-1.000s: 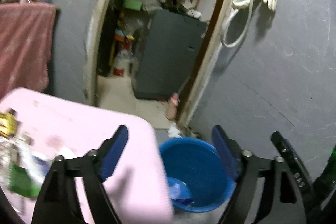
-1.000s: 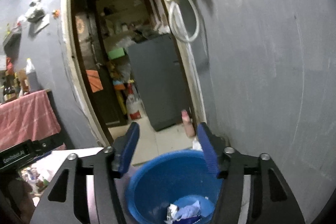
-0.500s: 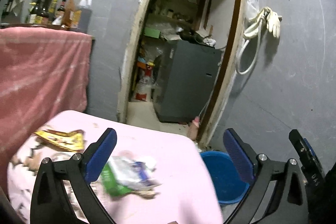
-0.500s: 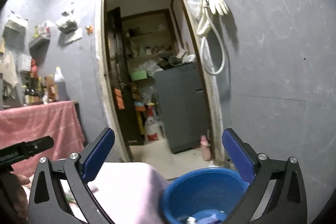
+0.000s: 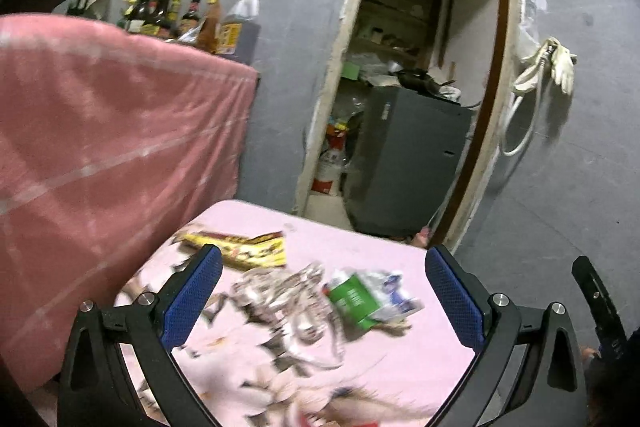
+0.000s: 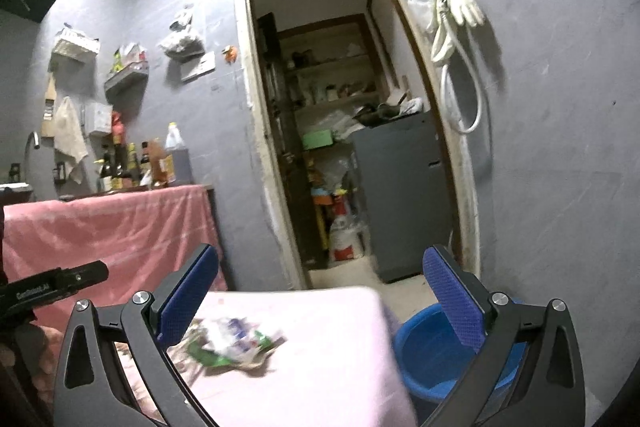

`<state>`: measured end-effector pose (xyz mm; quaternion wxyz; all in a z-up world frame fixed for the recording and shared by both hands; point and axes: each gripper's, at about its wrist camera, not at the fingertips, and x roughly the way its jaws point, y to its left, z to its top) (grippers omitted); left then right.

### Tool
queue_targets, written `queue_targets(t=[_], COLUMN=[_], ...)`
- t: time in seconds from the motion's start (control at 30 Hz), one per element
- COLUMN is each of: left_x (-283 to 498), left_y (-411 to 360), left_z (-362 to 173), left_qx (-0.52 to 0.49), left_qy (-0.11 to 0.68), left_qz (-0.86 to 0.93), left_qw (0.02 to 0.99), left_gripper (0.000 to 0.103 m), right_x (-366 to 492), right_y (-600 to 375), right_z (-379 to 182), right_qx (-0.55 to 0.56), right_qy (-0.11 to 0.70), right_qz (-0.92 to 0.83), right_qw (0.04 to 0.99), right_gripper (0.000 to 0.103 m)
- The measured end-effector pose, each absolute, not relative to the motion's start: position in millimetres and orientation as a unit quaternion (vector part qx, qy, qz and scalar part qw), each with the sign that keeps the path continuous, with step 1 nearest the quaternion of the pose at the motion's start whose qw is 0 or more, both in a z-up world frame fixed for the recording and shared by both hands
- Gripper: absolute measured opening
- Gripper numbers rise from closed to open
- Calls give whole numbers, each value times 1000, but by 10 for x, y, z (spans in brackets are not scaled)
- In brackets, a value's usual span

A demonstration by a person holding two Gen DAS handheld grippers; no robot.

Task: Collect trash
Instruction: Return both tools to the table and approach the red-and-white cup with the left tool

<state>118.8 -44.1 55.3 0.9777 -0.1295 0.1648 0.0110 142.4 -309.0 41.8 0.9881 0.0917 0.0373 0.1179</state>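
Trash lies on a pink table [image 5: 400,367]: a yellow wrapper [image 5: 244,249], a crumpled silvery wrapper [image 5: 288,295] and a green-and-white packet [image 5: 360,297]. My left gripper [image 5: 324,297] is open and empty, held above this pile. My right gripper [image 6: 320,301] is open and empty, above the table's [image 6: 332,339] right part. The packet [image 6: 236,343] shows there too, left of centre. A blue bucket [image 6: 432,359] stands on the floor right of the table.
A counter draped in pink cloth [image 5: 100,155] with bottles [image 5: 208,23] stands to the left. An open doorway behind shows a grey cabinet [image 5: 404,163] and clutter. A hose and glove [image 6: 456,27] hang on the grey wall.
Both grippers have swung left, away from the blue bucket and over the table. The trash pile has come between the left fingers. Both jaws have opened wider.
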Motion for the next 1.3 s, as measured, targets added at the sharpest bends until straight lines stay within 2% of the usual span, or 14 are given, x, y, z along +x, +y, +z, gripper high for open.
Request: queue_targets(t=[0.47, 1.03, 1.1, 1.23, 1.3], left_x=[689, 567, 591, 715, 774], left_y=[-119, -487, -545, -625, -645], left_z=[66, -202, -214, -279, -319], left_qx=[-162, -157, -151, -147, -150], left_qy=[231, 286, 288, 310, 322], left_qz=[24, -48, -55, -72, -78], left_qw=[959, 944, 944, 937, 931], left_gripper=[99, 98, 92, 67, 61], right_x=[1376, 1348, 1350, 1363, 1382], right_y=[-2734, -2656, -2660, -2660, -2664], right_z=[102, -76, -74, -84, -96], right_qx=[50, 24, 24, 23, 22], right_qy=[93, 127, 127, 133, 137], right_qz=[157, 186, 186, 188, 188], right_qw=[982, 974, 974, 973, 972], right_gripper=[103, 103, 103, 102, 101])
